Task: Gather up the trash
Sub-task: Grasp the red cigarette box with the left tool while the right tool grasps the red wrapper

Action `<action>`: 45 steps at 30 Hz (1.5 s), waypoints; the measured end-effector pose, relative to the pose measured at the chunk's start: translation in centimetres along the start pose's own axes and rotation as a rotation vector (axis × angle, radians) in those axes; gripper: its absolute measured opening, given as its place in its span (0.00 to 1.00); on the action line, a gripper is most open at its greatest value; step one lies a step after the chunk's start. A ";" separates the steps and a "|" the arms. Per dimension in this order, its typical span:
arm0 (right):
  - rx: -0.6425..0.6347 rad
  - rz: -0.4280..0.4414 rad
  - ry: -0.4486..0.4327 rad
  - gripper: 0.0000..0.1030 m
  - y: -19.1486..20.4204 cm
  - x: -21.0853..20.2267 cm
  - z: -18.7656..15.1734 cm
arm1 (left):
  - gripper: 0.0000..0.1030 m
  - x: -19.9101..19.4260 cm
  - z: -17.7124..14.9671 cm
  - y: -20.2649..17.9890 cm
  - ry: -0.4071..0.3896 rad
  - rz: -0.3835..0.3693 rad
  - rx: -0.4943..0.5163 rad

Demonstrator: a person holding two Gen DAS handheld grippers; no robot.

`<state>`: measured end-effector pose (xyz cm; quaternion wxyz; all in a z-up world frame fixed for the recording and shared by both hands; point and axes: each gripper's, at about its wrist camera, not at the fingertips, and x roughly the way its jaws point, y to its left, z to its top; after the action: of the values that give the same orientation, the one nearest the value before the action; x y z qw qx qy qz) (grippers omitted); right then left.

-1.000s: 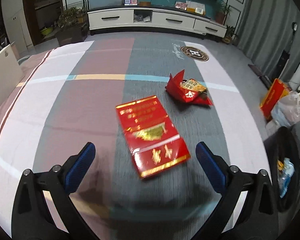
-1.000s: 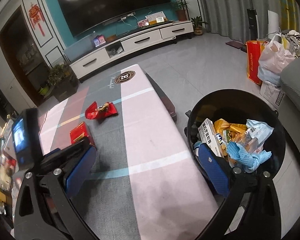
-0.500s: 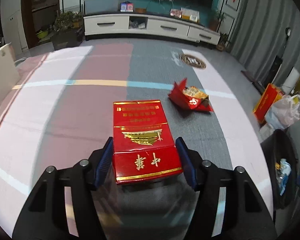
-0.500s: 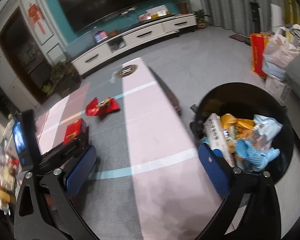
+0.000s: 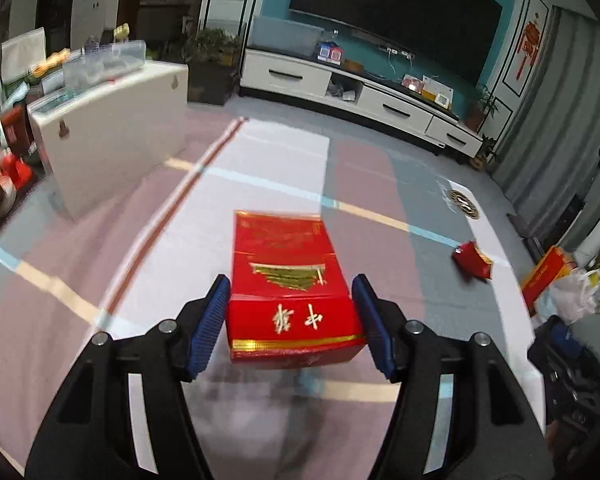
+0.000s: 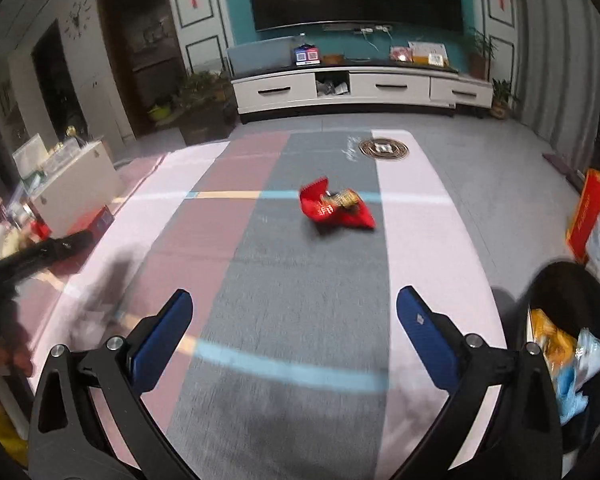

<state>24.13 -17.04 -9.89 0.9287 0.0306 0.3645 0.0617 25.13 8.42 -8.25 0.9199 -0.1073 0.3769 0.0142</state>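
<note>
Gripping a red carton (image 5: 290, 292) between its two blue pads (image 5: 207, 330), the left gripper (image 5: 292, 320) is seen from its own wrist camera, raised above a striped cloth-covered table (image 5: 140, 248). The carton is clamped on its two long sides, near its closer end. Its long axis runs straight forward along the fingers, away from the camera, and its broad printed face with gold characters is turned upward. The far end is tilted slightly up, and the carton appears to be clear of the table, though motion blur makes this hard to confirm.

The right gripper (image 6: 294, 336) is held low over the near part of the same table, pointed forward along the grey centre stripe. Its jaws are spread wide and nothing is held between them. Ahead of it, well apart, a crumpled red wrapper (image 6: 336, 208) is lying on the grey stripe just past a thin blue line, its longer side running roughly left to right.

To the right of the table edge, a black trash bin (image 6: 560, 284) is seen, with yellow and blue packaging inside it.
</note>
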 end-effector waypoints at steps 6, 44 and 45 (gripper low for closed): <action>-0.205 -0.138 0.054 0.89 1.4 6.2 4.1 | 0.60 0.7 -0.3 -0.1 0.045 -0.063 0.001; -0.275 -0.135 0.061 0.56 1.1 8.7 4.3 | 0.23 0.6 -2.2 2.0 0.115 -0.153 -0.027; -0.284 -0.138 0.066 0.56 1.1 9.3 4.6 | 0.23 0.7 -2.1 2.0 0.116 -0.157 -0.030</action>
<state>33.96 -14.72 -12.69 0.9132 -0.1279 0.3836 0.0497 24.02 9.88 -10.54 0.8931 -0.1508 0.4198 -0.0587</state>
